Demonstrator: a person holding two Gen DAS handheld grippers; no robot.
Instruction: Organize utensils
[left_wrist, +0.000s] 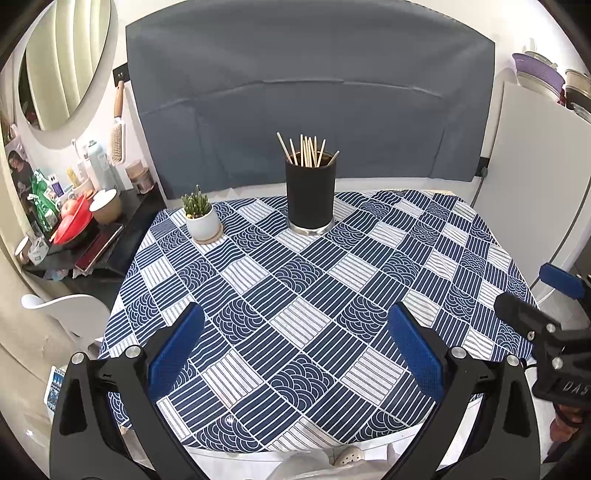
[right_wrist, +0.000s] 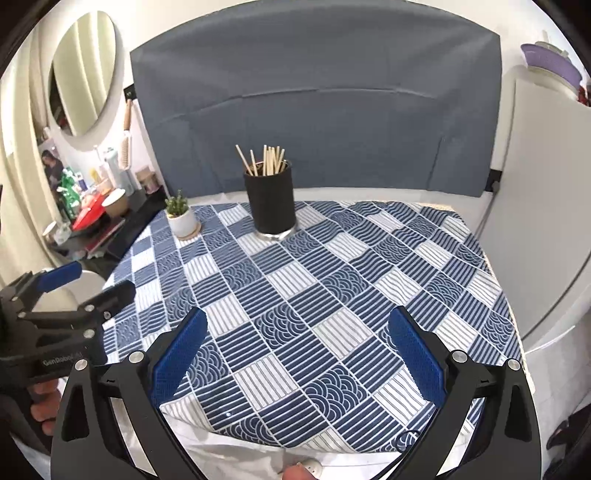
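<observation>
Left gripper (left_wrist: 295, 332): fingers (left_wrist: 177, 347) spread wide, blue pads facing each other, nothing between them, touching nothing; it hangs over the near edge of the bench (left_wrist: 369, 295). Seen from the right wrist view too, at far left, fingers apart, with a hand (right_wrist: 44, 406) on its grip

Right gripper (right_wrist: 295, 332): fingers (right_wrist: 417, 358) also spread wide, empty, no contact; over the near bench edge, to the right of the left one. In the left wrist view it shows at the far right edge, fingers apart

Chopsticks (left_wrist: 306, 151): a bundle of light wooden sticks standing on end in the holder (left_wrist: 311, 197), long axis near vertical, tips up, fanning out a bit; the leftmost one leans left, one at the right leans right. Lower ends are hidden inside the holder. Count unclear

Holder: black cylinder with a silver base ring, upright, at the far middle of the bench, well apart from both grippers

Plant (left_wrist: 201, 216): small green succulent in a white pot on a round coaster, left of the holder, near but not touching, at the far left corner

Bench is covered by a blue and white patterned cloth (left_wrist: 258, 295); no loose utensils visible on it. Grey panel (left_wrist: 310, 81) behind it. Round mirror (left_wrist: 66, 62) on the wall upper left, a cluttered dark shelf (left_wrist: 110, 240) below it beside the bench
</observation>
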